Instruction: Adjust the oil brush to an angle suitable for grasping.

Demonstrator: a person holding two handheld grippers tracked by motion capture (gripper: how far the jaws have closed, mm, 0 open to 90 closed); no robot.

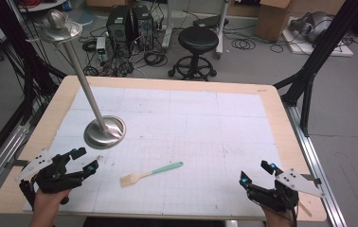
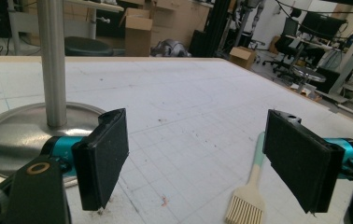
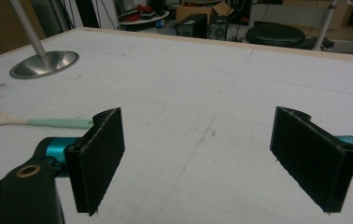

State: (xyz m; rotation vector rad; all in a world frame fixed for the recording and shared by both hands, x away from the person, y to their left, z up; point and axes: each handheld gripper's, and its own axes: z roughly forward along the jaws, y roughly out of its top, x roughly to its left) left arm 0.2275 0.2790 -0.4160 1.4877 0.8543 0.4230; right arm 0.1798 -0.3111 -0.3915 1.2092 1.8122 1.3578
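The left gripper (image 1: 80, 161) sits at about 8 o'clock on the pale wooden desk (image 1: 281, 127) with its white gridded mat, held in a hand (image 1: 49, 203) that comes in from the near edge. Its 2 black jaws point toward 2 o'clock, low over the mat, and stand wide apart with nothing between them. In the left gripper view the jaws frame bare mat, the pads clear of everything.

The right gripper (image 1: 257, 172) is at about 4 o'clock near the desk's near-right corner, its jaws angled toward 11 o'clock. They too are spread wide and empty; in the right gripper view only gridded mat lies between them.

The small pastry brush with a mint-green handle and cream bristles (image 1: 151, 172) lies flat on the mat at roughly 6 o'clock, between the 2 grippers, touched by neither, bristles toward the left gripper and handle tip toward 2 o'clock.

A tall brushed-steel stand with a round base (image 1: 104, 132) stands at 9 o'clock, just beyond the left gripper.
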